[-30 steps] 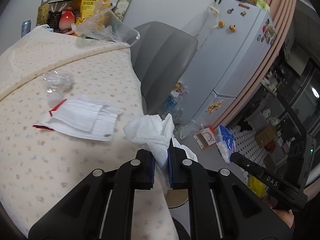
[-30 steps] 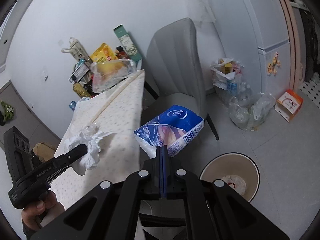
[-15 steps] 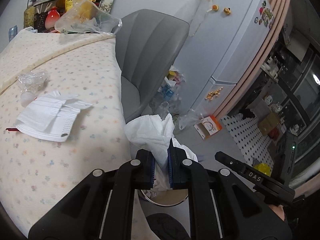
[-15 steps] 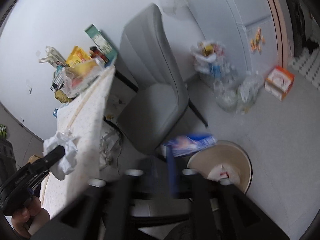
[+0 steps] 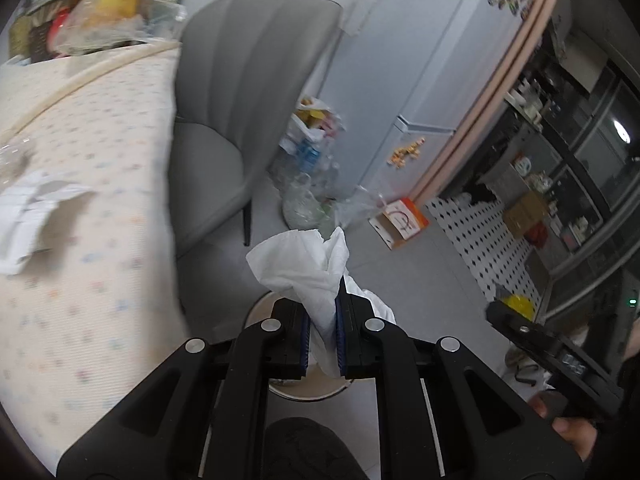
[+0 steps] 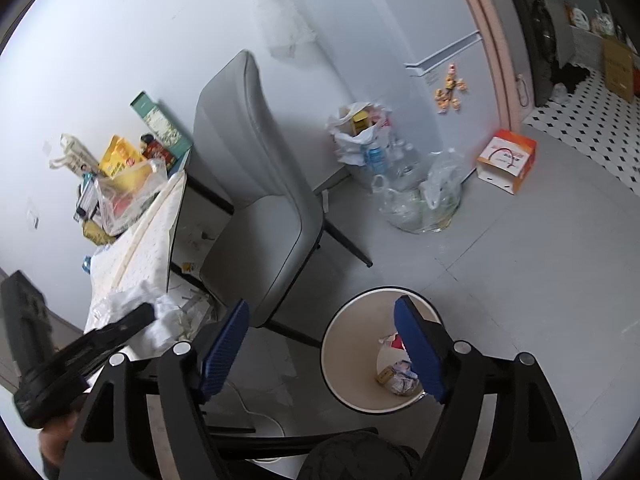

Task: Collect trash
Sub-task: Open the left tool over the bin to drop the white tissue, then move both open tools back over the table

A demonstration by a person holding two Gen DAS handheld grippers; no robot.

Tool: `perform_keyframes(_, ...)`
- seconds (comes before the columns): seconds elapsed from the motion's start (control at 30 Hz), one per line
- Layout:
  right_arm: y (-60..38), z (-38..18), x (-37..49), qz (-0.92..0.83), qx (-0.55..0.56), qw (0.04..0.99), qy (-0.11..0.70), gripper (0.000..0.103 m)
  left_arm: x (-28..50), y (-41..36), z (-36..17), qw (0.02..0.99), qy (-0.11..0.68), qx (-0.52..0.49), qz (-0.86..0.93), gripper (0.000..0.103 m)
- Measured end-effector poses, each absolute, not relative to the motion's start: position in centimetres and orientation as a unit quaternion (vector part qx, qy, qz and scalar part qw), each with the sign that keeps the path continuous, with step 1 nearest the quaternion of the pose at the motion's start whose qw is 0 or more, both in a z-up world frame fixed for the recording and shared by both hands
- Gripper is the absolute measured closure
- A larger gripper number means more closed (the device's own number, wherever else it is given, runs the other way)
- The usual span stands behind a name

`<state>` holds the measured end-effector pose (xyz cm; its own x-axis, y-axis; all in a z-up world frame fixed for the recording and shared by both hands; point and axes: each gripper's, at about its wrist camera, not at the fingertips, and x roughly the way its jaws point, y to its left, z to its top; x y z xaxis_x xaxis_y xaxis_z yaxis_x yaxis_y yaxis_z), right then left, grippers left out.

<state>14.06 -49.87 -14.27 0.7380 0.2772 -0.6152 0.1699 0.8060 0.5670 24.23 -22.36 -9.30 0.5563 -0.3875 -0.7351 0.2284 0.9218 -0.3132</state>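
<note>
My left gripper point(image 5: 322, 326) is shut on a crumpled white tissue point(image 5: 304, 264) and holds it above the round beige trash bin point(image 5: 256, 312) on the floor. My right gripper point(image 6: 320, 344) is open and empty, just above the same bin point(image 6: 344, 336), which holds several pieces of trash, among them a blue-and-white wrapper point(image 6: 402, 376). In the right wrist view the left gripper point(image 6: 120, 326) with the tissue point(image 6: 160, 312) shows at the lower left by the table edge.
A table with a dotted cloth point(image 5: 80, 200) carries a face mask point(image 5: 28, 216) and clear plastic wrap point(image 5: 12, 156). A grey chair point(image 6: 260, 184) stands beside it. Bags of bottles point(image 6: 416, 196) and an orange box point(image 6: 506, 160) lie by the fridge point(image 5: 440, 60).
My right gripper opened and let the blue-and-white pack fall into the bin. My left gripper carried the tissue off the table edge to above the bin.
</note>
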Motion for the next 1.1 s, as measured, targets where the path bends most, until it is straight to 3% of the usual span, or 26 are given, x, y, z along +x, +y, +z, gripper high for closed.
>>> perform_keyframes(0.3,-52.1,-13.5,12.7,0.023,0.306,0.883,0.354,0.027,25.7,-27.0,-12.1,0.856,0.476,-0.070,-0.188,0.089)
perform_keyframes(0.33,-52.2,-13.3,12.6,0.022,0.305,0.884,0.353,0.027,25.8,-27.3,-12.2,0.855,0.478,-0.069,-0.190,0.075)
perform_keyframes(0.37,-52.3,-13.3,12.5,0.021,0.304,0.885,0.351,0.027,25.8,-27.5,-12.1,0.855,0.478,-0.069,-0.191,0.043)
perform_keyframes(0.43,-52.3,-13.1,12.3,0.018,0.304,0.886,0.350,0.027,25.4,-27.3,-11.6,0.864,0.460,-0.075,-0.191,0.014)
perform_keyframes(0.47,-52.3,-13.1,12.3,0.018,0.304,0.886,0.349,0.027,25.1,-27.1,-11.2,0.872,0.446,-0.077,-0.188,0.012)
perform_keyframes(0.53,-52.2,-13.1,12.3,0.018,0.302,0.886,0.351,0.027,24.9,-26.6,-10.6,0.877,0.438,-0.078,-0.184,0.007)
perform_keyframes(1.1,-43.5,-8.7,13.8,0.069,0.227,0.907,0.347,0.021,22.0,-16.1,-4.7,0.903,0.374,-0.154,-0.147,0.006)
